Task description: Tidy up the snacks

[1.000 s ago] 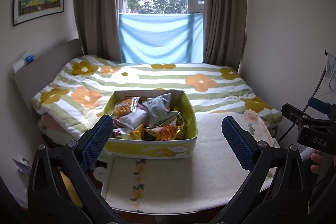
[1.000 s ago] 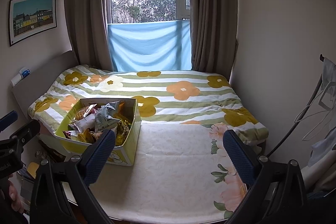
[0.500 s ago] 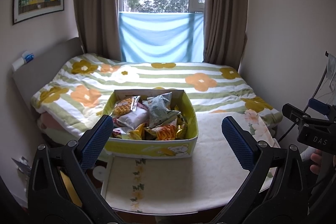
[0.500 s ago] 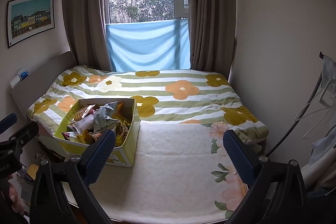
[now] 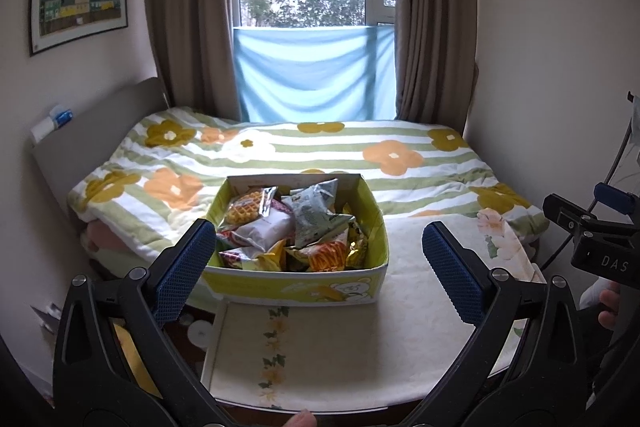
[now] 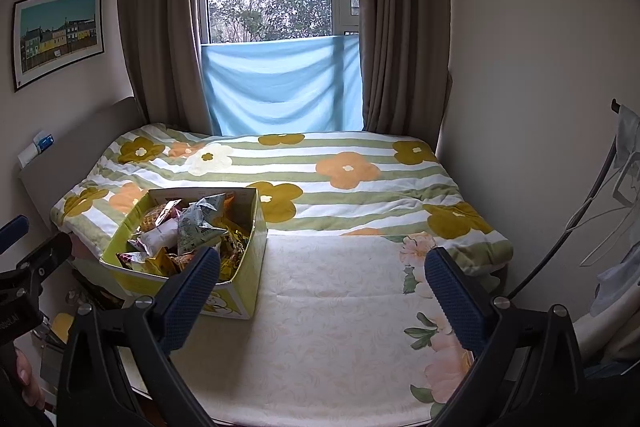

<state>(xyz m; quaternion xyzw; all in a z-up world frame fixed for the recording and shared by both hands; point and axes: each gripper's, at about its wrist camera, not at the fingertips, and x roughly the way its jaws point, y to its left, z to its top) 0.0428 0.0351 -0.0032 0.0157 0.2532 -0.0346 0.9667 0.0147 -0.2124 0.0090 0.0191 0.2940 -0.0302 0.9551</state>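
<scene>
A yellow-green cardboard box (image 5: 296,285) with a bear print stands on the bed's cream sheet (image 5: 392,331). It holds several snack packets (image 5: 296,227), among them a waffle pack and a grey-green bag. It also shows in the right wrist view (image 6: 244,291), at the left. My left gripper (image 5: 316,267) is open and empty, hovering in front of the box. My right gripper (image 6: 320,287) is open and empty, to the right of the box above the sheet.
A flowered striped quilt (image 5: 304,151) covers the far half of the bed. A headboard (image 5: 88,139) runs along the left. A wall (image 6: 532,107) and hanging clothes (image 6: 624,155) stand at the right. A window with curtains is behind the bed.
Both views have shifted very slightly. The box and both open grippers keep almost the same places.
</scene>
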